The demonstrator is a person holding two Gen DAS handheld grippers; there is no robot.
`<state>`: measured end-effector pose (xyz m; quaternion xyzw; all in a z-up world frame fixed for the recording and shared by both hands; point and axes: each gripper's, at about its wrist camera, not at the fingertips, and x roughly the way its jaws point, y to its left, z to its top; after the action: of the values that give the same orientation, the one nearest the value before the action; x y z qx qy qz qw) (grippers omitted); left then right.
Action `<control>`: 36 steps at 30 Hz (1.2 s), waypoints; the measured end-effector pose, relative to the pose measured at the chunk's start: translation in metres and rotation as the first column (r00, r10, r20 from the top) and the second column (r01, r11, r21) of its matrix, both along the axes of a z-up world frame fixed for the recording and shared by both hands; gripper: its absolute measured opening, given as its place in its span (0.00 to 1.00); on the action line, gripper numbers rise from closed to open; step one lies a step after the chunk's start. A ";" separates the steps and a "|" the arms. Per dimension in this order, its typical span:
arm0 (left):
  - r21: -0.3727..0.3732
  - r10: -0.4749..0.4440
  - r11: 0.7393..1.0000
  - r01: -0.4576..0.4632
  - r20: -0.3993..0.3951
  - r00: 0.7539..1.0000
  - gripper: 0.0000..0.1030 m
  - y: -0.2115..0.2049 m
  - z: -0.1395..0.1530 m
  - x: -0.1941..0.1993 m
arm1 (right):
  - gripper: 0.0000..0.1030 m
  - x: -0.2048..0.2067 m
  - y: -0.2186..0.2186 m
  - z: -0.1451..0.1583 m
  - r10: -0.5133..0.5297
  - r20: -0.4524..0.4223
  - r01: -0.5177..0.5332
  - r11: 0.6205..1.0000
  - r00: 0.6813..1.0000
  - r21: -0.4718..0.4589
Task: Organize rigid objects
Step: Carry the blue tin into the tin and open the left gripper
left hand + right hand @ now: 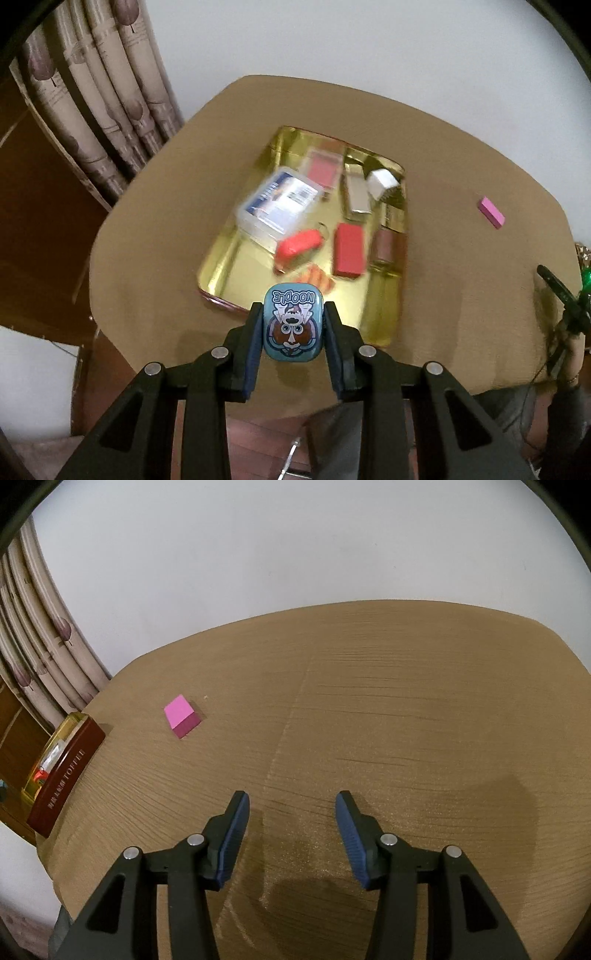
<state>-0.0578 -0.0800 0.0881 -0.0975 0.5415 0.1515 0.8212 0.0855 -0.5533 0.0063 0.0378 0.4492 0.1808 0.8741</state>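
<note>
- "NOODLE", upside down, on lid of small blue tin (293,325).
- "TOFFEE", after smaller unreadable characters, on dark red side wall of gold tin (68,771).
- Blue-and-white label on clear plastic box (279,205): too blurred to read.

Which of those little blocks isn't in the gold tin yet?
The pink block, alone on the bare table; the red block already lies inside the tin.

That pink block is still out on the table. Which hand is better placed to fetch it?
The right gripper: it is open and empty, with the pink block ahead on the table. The left gripper already clamps a blue tin.
</note>
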 end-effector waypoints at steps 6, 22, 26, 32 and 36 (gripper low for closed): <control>0.040 0.008 0.999 -0.007 -0.028 1.000 0.27 0.020 -0.019 0.023 | 0.48 0.002 0.004 -0.001 0.006 0.004 -0.006 1.000 1.000 -0.027; 0.129 0.022 0.992 -0.006 -0.124 0.992 0.29 0.032 -0.071 0.049 | 0.50 0.002 0.005 -0.002 0.014 0.007 -0.014 0.999 1.000 -0.043; 0.127 0.016 0.992 0.001 -0.137 0.990 0.34 0.034 -0.075 0.050 | 0.51 0.002 0.005 -0.002 0.014 0.007 -0.014 0.999 1.000 -0.042; 0.150 0.029 0.988 -0.023 -0.041 0.999 0.48 0.024 -0.048 0.032 | 0.51 0.002 0.005 -0.002 0.014 0.006 -0.014 0.999 1.000 -0.042; 0.144 0.017 0.989 -0.037 0.142 0.990 0.60 -0.006 -0.016 -0.005 | 0.51 0.001 0.006 -0.002 0.016 0.011 -0.015 0.998 1.000 -0.060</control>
<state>-0.0629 -0.0860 0.0723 -0.0548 0.4685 0.1947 0.8600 0.0865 -0.5471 0.0044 0.0072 0.4498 0.1741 0.8760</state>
